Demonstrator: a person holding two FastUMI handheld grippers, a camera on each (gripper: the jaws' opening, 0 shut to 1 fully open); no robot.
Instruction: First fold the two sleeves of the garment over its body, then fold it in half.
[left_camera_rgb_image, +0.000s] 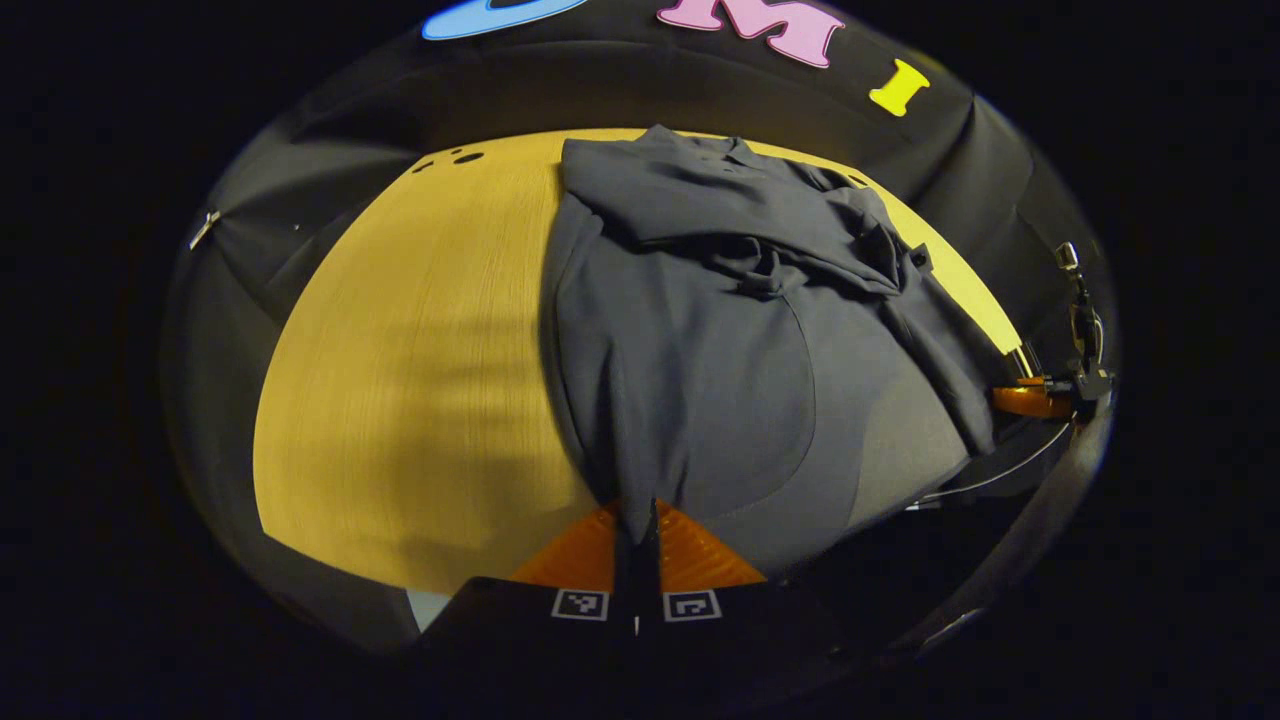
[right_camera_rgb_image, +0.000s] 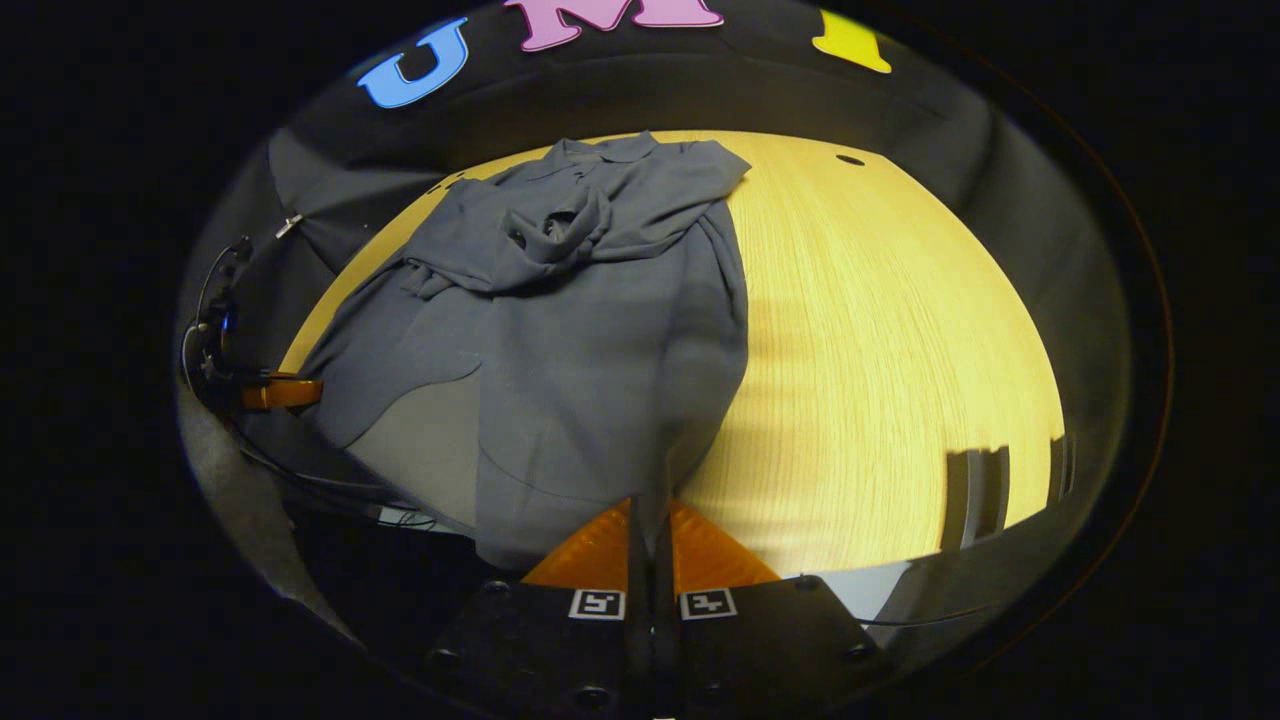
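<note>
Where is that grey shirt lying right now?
The dark grey cloth shirt lies spread on the yellow wooden table, collar toward the far black wall, with its near hem pinched by the left gripper and right gripper.

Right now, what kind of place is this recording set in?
Most likely a staged recording booth, not a home: a pale wooden table ringed by a black cloth wall, bearing just a grey garment, whose hem both grippers pinch.

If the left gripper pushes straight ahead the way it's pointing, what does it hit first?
The left gripper is already shut on the grey garment's hem, so it would probably just push that fabric forward across the wooden table.
</note>
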